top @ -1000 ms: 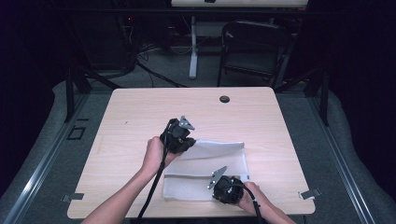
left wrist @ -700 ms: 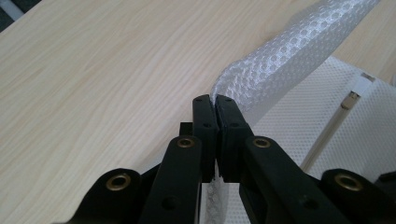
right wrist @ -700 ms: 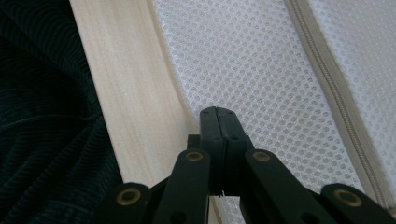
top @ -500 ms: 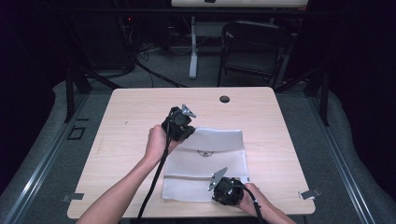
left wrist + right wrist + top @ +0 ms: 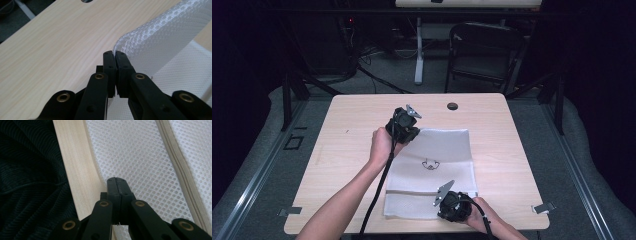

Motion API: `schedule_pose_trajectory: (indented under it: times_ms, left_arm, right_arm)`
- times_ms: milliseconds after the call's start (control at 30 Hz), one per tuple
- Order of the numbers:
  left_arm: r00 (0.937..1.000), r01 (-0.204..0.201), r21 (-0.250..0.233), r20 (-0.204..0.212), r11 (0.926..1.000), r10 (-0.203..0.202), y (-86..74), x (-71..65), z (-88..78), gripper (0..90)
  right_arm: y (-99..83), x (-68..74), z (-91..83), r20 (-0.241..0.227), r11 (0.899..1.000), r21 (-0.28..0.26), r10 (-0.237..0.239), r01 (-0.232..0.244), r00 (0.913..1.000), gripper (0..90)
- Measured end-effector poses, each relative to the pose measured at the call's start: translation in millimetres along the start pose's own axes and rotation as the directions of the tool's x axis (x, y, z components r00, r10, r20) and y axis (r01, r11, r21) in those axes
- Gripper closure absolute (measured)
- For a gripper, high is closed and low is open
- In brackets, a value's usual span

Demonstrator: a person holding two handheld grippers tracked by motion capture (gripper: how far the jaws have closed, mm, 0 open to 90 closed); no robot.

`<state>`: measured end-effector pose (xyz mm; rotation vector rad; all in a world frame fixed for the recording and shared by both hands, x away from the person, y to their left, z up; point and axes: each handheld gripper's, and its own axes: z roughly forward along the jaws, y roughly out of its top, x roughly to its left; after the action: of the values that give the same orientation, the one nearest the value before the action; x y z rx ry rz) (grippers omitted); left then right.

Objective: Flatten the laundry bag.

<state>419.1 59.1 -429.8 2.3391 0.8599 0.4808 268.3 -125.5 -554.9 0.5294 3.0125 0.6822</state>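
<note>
Mesh bag [image 5: 432, 172] lies flat on the worktop [image 5: 342, 145], mostly spread, its zipper [image 5: 180, 170] closed and nothing visible inside. Right tool [image 5: 116, 181], pressed together, pins the near edge. Farther off, left tool [image 5: 114, 55] pinches the far left corner, lifted; laying that corner down flat seems left.

A mesh bag [image 5: 432, 170] lies on the table [image 5: 342, 150], right of centre in the frame, reaching the near edge. A round hole [image 5: 452, 106] sits in the table top behind the bag. A chair [image 5: 482, 50] stands beyond the table, upper right.
</note>
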Motion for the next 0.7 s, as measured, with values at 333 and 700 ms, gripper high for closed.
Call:
schedule_pose_trajectory:
  times_ms: [333, 700]
  left_arm:
    - [0.9993, 0.028, -0.005, -0.024, 0.9996, -0.028, 7.2, 10.2, 15.3, 87.9]
    - [0.9946, 0.092, -0.01, -0.048, 0.9957, -0.092, 9.4, 19.8, 38.5, 87.8]
  right_arm:
    - [1.3, 2.0, -0.2, -0.006, 1.0, 0.008, 0.0, 0.0, 1.0, 90.0]
    - [2.9, 3.8, 1.7, -0.023, 1.0, -0.003, 0.016, -0.016, 0.9996, 90.0]
